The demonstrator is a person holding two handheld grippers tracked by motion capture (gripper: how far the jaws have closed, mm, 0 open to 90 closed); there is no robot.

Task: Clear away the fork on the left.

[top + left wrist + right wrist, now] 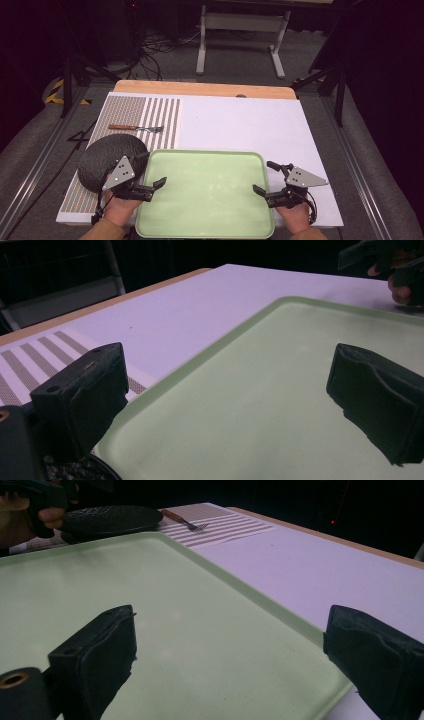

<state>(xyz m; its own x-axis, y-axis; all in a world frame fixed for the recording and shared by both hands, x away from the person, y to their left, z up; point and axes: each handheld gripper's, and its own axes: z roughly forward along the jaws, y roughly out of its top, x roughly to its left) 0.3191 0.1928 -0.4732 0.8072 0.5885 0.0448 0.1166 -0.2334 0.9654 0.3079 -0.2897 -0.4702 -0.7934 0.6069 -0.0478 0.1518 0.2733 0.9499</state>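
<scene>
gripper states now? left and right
Left gripper: open, holding nothing, jaws over the green tray.
Right gripper: open, holding nothing, straddling the tray's right rim.

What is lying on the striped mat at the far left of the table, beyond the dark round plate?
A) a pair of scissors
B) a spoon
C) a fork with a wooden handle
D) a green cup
C: a fork with a brown wooden handle and metal tines lies flat on the striped mat, just beyond the dark plate; the right gripper view shows its tines too.
</scene>
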